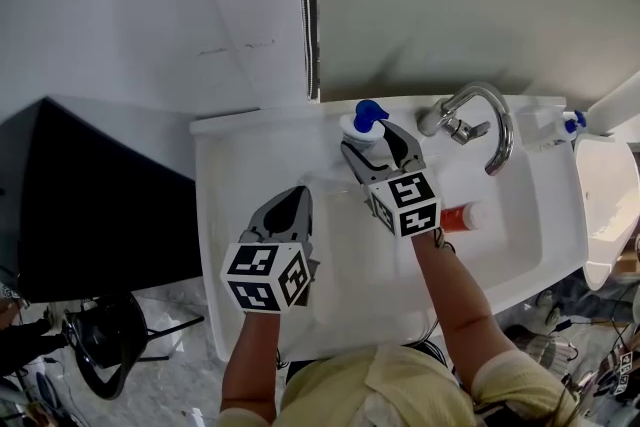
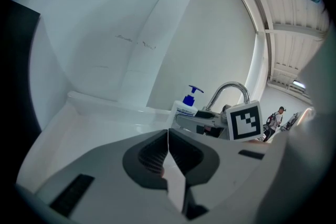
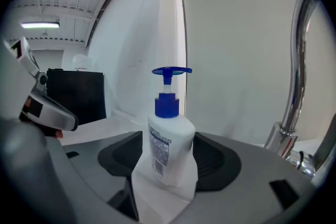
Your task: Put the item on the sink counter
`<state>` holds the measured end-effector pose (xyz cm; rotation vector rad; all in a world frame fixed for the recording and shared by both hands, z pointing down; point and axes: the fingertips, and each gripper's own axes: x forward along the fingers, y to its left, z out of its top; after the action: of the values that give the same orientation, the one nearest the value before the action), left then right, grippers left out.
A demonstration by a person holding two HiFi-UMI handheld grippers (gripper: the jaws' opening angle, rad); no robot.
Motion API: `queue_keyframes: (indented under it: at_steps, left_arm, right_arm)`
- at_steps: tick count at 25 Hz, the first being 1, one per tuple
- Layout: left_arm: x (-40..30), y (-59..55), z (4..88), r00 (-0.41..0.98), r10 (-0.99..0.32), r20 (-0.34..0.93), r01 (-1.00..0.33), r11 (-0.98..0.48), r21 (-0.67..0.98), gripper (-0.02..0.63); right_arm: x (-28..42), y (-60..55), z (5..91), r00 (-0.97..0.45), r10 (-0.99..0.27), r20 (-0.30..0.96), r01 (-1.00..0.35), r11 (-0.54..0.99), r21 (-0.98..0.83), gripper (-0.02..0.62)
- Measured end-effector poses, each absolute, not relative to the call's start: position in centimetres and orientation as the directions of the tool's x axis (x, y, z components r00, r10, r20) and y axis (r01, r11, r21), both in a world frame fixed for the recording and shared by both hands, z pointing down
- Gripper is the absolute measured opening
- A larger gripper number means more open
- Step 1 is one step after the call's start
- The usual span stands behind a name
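Observation:
A white pump bottle with a blue pump head stands upright at the back rim of the white sink, just left of the faucet. My right gripper reaches to it from the front and is shut on the bottle, which fills the gap between the two dark pads of that gripper. My left gripper hovers over the left part of the basin, shut with nothing between its pads. In the left gripper view the closed left gripper points at the bottle and the right gripper's marker cube.
A chrome curved faucet rises at the sink's back right. An orange-red tube with a white cap lies in the basin on the right. A black box stands left of the sink, and a white fixture right of it.

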<state>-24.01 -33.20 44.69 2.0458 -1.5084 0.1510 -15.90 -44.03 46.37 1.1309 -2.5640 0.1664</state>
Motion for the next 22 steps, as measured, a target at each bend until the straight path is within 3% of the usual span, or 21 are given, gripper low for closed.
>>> queue_keyframes:
  at_steps: [22]
  left_arm:
    - [-21.4,-31.4,42.4,0.367,-0.846,0.388,-0.901,-0.218,0.375,0.038]
  right_arm:
    - [-12.1,-39.5,44.2,-0.654,-0.677,0.337,-0.739,0.667,-0.095,0.299]
